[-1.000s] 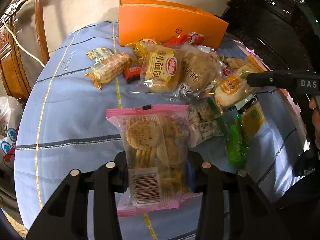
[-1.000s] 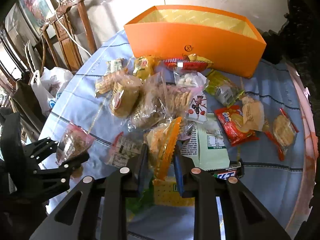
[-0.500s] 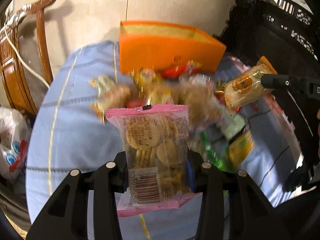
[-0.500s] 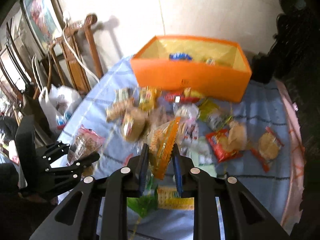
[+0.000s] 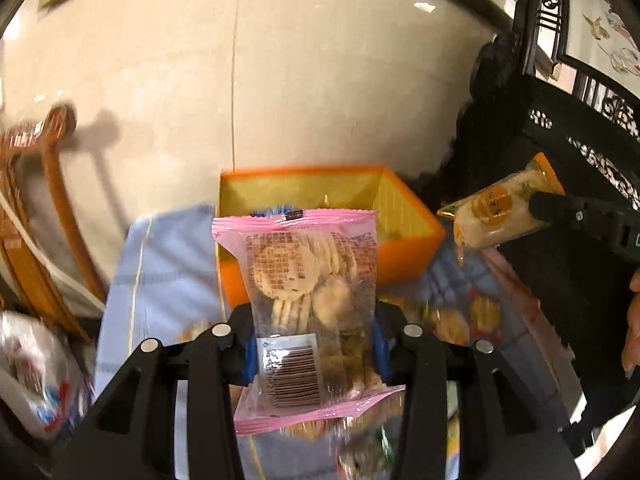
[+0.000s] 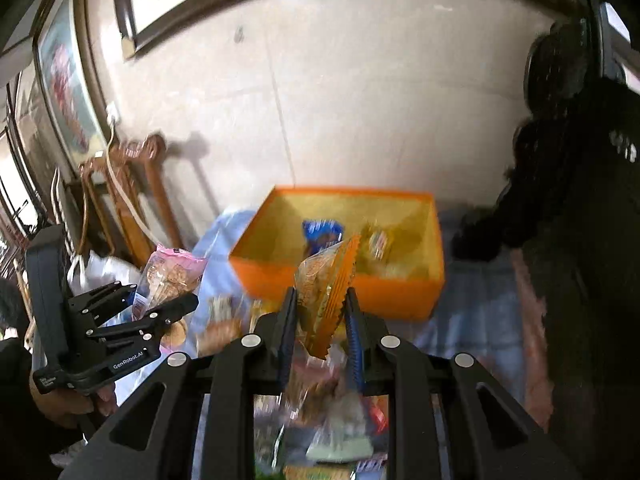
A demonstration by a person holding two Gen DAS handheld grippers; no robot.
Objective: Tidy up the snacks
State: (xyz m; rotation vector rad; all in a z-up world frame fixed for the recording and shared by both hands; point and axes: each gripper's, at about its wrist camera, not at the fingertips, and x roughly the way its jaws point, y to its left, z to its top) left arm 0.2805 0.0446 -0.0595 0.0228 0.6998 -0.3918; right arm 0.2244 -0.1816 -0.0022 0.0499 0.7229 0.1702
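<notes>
My left gripper [image 5: 312, 344] is shut on a pink-edged clear pack of round crackers [image 5: 304, 280], held upright above the table. The same pack [image 6: 172, 276] shows at the left of the right wrist view, in the left gripper [image 6: 160, 304]. My right gripper [image 6: 318, 324] is shut on an orange-edged snack pack [image 6: 326, 288], also seen at the right of the left wrist view as an orange snack pack [image 5: 500, 210]. Beyond both stands the orange box [image 6: 360, 292], open at the top [image 5: 400, 208], with a blue packet [image 6: 320, 230] and other snacks inside.
Loose snack packs [image 6: 332, 420] lie blurred on the light blue tablecloth [image 5: 168, 264] below the grippers. A wooden chair [image 6: 132, 188] stands at the left, dark carved furniture [image 5: 568, 128] at the right, a white plastic bag [image 5: 32, 364] at the lower left.
Both grippers have risen with their packs and tilted upward, so the wall fills the upper view and the inside of the orange box shows. The snack pile has dropped low in frame.
</notes>
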